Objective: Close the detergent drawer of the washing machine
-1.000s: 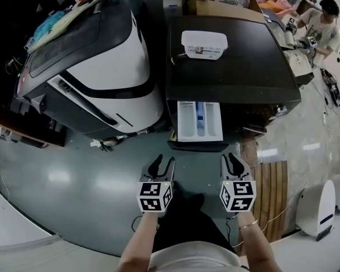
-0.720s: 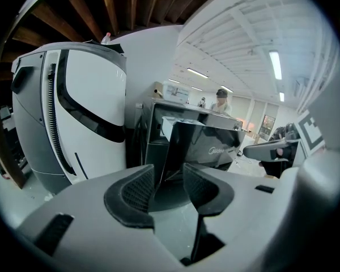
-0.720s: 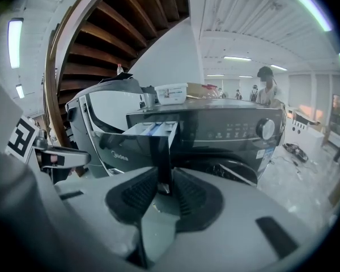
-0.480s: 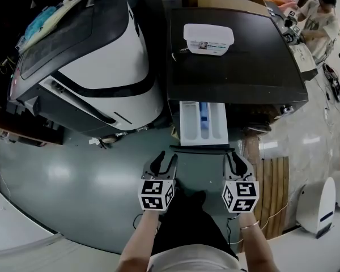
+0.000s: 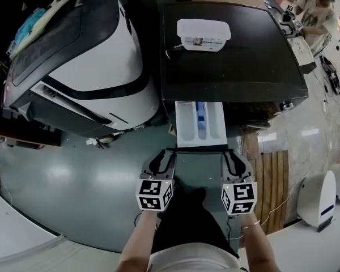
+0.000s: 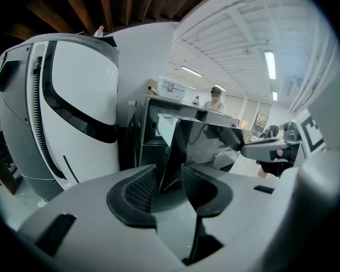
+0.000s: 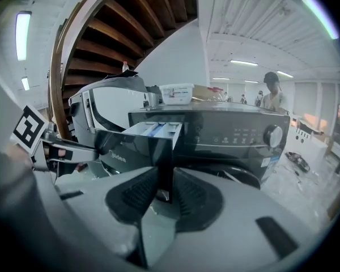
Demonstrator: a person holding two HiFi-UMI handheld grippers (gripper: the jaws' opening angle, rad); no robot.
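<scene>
Head view first: I see the detergent drawer (image 5: 200,123) pulled out of the dark washing machine (image 5: 232,67), its white tray and blue compartment showing and its front panel toward me. My left gripper (image 5: 161,162) is at the panel's left end. Its jaws have just been closing and stand apart, with the panel edge between them. My right gripper (image 5: 233,162) is at the right end, pads snug on both sides of that edge. A white tub (image 5: 203,34) rests on the machine's top, and a white-and-black appliance (image 5: 85,55) stands just beside the machine on the left.
</scene>
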